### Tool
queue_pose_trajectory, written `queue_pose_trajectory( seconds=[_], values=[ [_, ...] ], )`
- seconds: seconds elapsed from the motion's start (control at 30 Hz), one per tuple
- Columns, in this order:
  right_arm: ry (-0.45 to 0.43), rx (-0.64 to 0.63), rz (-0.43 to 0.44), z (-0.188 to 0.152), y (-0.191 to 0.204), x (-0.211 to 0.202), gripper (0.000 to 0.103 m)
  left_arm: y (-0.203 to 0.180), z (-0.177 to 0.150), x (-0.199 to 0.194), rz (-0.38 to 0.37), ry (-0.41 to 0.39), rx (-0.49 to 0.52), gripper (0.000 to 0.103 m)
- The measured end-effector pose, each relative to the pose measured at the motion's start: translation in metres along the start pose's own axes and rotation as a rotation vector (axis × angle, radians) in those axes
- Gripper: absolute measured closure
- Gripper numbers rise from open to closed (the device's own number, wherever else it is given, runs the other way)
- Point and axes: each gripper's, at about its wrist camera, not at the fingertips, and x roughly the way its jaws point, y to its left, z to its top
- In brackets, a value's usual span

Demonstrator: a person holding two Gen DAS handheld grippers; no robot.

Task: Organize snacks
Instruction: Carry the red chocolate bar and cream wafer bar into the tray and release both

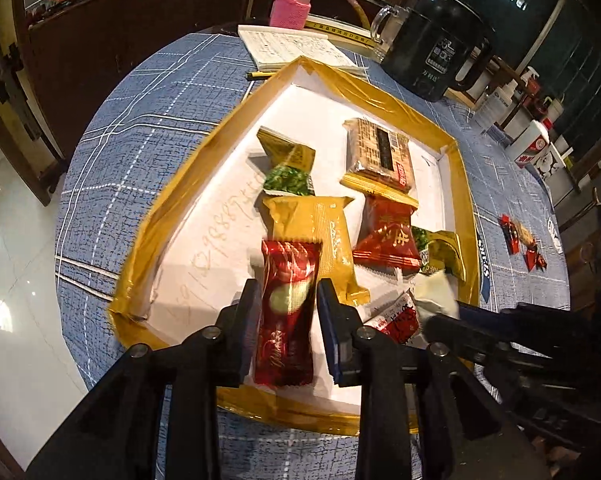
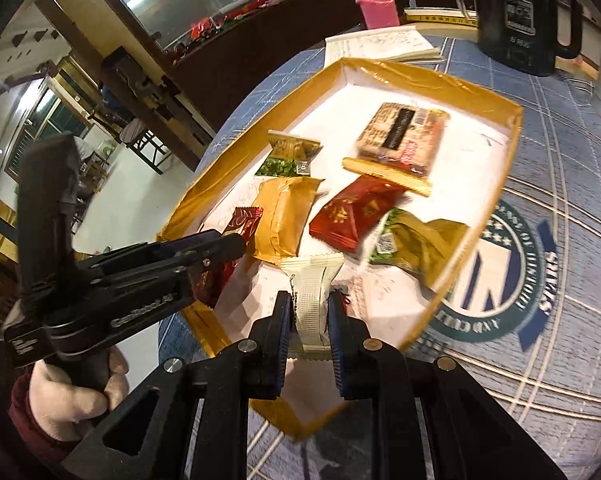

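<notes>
Red packet [image 1: 286, 312] clamped in your left gripper [image 1: 286, 300], white packet [image 2: 310, 308] in your right gripper [image 2: 309, 312]; both over tray [image 1: 148, 220]: release next

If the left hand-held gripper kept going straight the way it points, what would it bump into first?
Probably the yellow snack packet in the tray. The left hand-held gripper holds a red snack packet whose far end already overlaps it. Depth is hard to judge, so it might meet the tray floor first.
</notes>
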Motion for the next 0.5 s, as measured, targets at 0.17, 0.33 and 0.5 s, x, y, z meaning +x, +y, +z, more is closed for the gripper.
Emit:
queue_pose_trajectory(
  seconds=[0.17, 0.33, 0.5],
  values=[
    [-0.006, -0.01, -0.048, 0.008, 0.002, 0.012, 0.081, 0.002, 0.007, -0.009, -0.003, -0.02, -0.001, 0.056],
    [-0.043, 0.007, -0.057, 0.01, -0.001, 0.001, 0.075, -0.011, 0.012, -0.025, 0.024, -0.095, 0.034, 0.05],
    [-0.101, 0.029, -0.073, 0.007, -0.013, -0.023, 0.074, -0.032, 0.015, -0.044, -0.008, -0.204, 0.072, 0.05]
  ],
)
